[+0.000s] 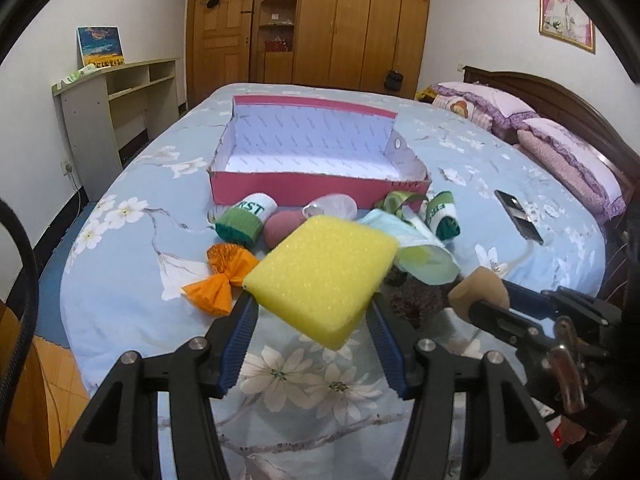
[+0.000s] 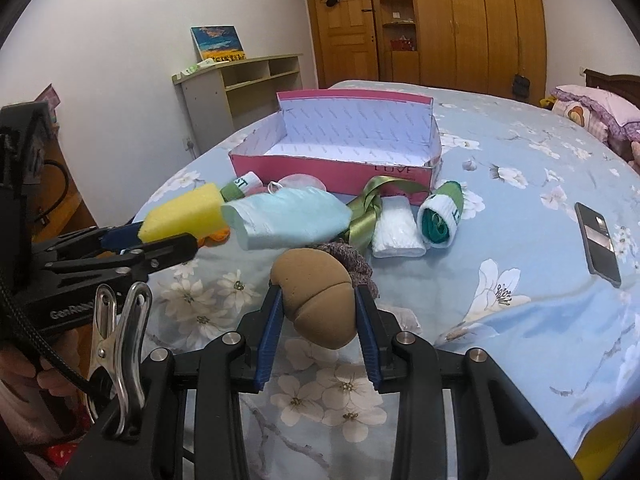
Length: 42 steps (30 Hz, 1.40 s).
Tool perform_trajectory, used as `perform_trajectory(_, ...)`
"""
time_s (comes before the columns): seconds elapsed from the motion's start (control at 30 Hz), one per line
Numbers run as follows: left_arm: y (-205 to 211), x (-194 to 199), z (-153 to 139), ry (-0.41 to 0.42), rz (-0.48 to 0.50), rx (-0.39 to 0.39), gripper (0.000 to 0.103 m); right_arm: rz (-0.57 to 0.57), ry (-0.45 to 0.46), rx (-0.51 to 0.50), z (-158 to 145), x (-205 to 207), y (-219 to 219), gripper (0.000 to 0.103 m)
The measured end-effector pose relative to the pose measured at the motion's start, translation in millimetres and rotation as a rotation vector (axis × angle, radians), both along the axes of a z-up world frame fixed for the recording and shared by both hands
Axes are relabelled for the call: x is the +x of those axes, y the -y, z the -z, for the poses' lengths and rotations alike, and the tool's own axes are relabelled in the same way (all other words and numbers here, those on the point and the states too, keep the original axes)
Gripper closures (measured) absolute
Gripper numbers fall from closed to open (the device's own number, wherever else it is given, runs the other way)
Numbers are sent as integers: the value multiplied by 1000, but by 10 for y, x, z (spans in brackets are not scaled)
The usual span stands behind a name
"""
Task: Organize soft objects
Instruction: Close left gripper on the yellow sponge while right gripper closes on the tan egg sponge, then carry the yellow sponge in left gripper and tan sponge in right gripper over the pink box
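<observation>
On flowered bedspread (image 1: 132, 264): empty pink box (image 1: 320, 192) beyond heap of rolled socks (image 1: 246, 220), orange cloth (image 1: 224, 276), face mask (image 2: 288, 216), green ribbon (image 2: 366, 208); phone (image 2: 598, 242) apart. Above heap, angled downward: left gripper (image 1: 312, 304) clamping yellow sponge (image 1: 320, 276), right gripper (image 2: 318, 312) pinching tan sponge (image 2: 316, 296).

Both wrist cameras sit close above the near edge of the bed (image 1: 120, 280), angled down and looking far across it toward the wardrobe (image 1: 360, 24), sharing the pink box (image 2: 332, 168) and clutter, each catching the other's tongs.
</observation>
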<state>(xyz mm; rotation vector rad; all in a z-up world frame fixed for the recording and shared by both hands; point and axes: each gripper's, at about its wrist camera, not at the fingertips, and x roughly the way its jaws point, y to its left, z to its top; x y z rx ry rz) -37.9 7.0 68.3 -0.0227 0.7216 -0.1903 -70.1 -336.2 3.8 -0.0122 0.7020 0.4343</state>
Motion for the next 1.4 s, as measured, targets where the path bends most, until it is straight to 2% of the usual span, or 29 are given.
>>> perform_trajectory(0.2,6,18,18,-18,-14,43,44,-3,-22,67,-51,49,50,67)
perform_trajectory(0.37,57,59,218,-75,-3,78,44,-26,16,47,-133,107,-84,67)
perform_trajectory(0.57,7,78,300,-90,-15,89,45,-62,41,36,-157,289,-289,67)
perform_trajectory(0.83,-85,118,373,-115,-33,79,45,-18,99,13,-357,293,-167,67)
perform_trajectory(0.97,-143,103,264,-83,-31,22,45,-25,105,-17,-395,289,-173,67)
perform_trajectory(1.1,-122,105,123,-43,-29,39,45,-26,95,-36,-358,317,-162,67)
perform_trajectory(1.4,-157,325,-1,-43,-48,23,45,-41,96,-41,-396,459,-212,67)
